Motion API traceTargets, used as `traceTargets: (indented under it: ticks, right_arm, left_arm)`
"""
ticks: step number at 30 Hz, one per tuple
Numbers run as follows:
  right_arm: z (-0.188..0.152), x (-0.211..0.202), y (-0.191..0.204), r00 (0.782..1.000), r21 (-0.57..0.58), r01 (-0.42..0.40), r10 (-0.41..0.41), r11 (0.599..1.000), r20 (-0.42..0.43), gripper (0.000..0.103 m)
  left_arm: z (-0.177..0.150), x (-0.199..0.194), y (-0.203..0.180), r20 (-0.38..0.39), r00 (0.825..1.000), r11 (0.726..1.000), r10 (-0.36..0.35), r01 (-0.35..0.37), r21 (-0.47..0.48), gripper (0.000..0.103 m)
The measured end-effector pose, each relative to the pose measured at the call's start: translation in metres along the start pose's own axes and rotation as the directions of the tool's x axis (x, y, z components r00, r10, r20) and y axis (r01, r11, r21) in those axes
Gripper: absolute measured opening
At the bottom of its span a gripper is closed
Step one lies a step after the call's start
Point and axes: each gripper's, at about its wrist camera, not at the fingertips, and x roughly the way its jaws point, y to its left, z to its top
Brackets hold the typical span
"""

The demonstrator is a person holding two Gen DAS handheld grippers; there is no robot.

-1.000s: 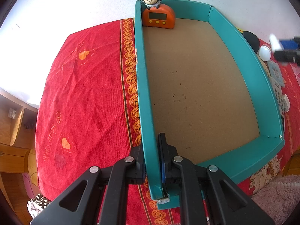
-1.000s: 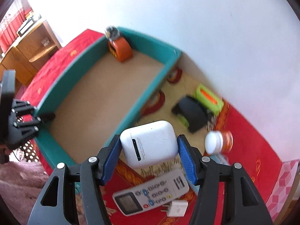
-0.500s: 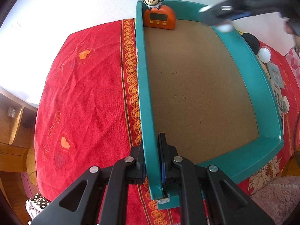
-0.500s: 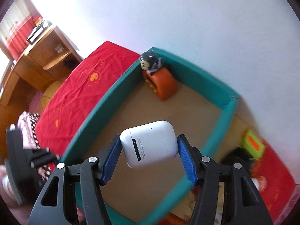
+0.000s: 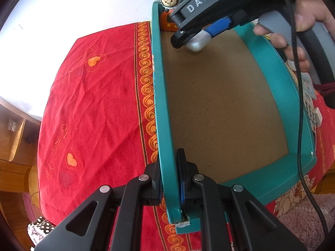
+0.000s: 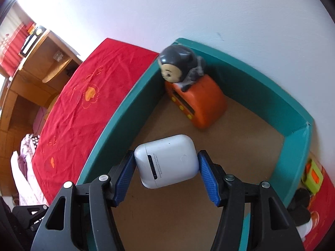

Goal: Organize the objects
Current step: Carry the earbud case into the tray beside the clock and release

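A teal box (image 5: pixel 162 104) with a brown floor lies on the red cloth. My left gripper (image 5: pixel 170 179) is shut on its near left wall. My right gripper (image 6: pixel 166 163) is shut on a white earbud case (image 6: pixel 167 161) and holds it over the box floor, near the far left corner. In the left wrist view the right gripper (image 5: pixel 195 39) and the case (image 5: pixel 196 45) hang low above the floor, with a hand (image 5: pixel 301 25) on the handle. An orange clock with a monkey figure (image 6: pixel 194 102) stands in that far corner (image 5: pixel 169 0).
The red cloth (image 5: pixel 94 104) covers the table left of the box. Right of the box lie a remote and a white plug (image 5: pixel 317 115), a lime-green item (image 6: pixel 312 177) and a black object (image 6: pixel 299 205). A wooden shelf (image 6: pixel 31 67) stands at far left, a white wall behind.
My right gripper carried the white case from outside the box's right side over the wall, then down toward the far left corner by the clock. The left gripper stayed put.
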Motion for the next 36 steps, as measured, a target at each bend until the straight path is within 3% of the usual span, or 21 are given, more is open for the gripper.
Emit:
traceTargets:
  ticks: [6, 13, 20, 25, 28, 32, 36]
  right_arm:
    - [-0.001, 0.009, 0.012, 0.999, -0.139, -0.027, 0.023, 0.99, -0.031, 0.062]
    - [0.003, 0.012, 0.024, 0.999, -0.335, -0.016, 0.005, 0.942, -0.034, 0.062]
    - [0.012, 0.02, 0.033, 0.998, -0.456, 0.02, -0.042, 0.89, -0.04, 0.062]
    - [0.013, 0.019, 0.033, 0.998, -0.497, 0.011, -0.04, 0.868, -0.047, 0.062]
    - [0.01, 0.017, 0.032, 0.998, -0.488, 0.023, -0.047, 0.873, -0.037, 0.063]
    - [0.003, 0.011, 0.032, 0.998, -0.489, 0.05, -0.061, 0.871, -0.007, 0.074]
    - [-0.002, -0.002, 0.032, 0.998, -0.46, 0.056, -0.046, 0.886, 0.033, 0.075]
  left_arm:
    - [0.001, 0.0, 0.0, 0.0, 1.0, 1.0, 0.0, 0.0, -0.004, 0.009]
    - [0.0, 0.0, 0.0, 0.001, 1.0, 1.0, 0.001, -0.001, -0.01, 0.009]
    - [-0.001, 0.0, 0.001, 0.002, 1.0, 1.0, 0.0, 0.0, -0.015, 0.009]
    - [-0.002, 0.0, 0.002, 0.003, 1.0, 1.0, -0.001, 0.001, -0.016, 0.009]
    - [-0.002, 0.0, 0.002, 0.003, 1.0, 1.0, -0.001, 0.001, -0.017, 0.009]
    - [-0.001, 0.0, 0.001, 0.004, 1.0, 1.0, -0.001, 0.001, -0.018, 0.009]
    - [-0.002, 0.0, 0.002, 0.004, 1.0, 1.0, -0.001, 0.001, -0.023, 0.009]
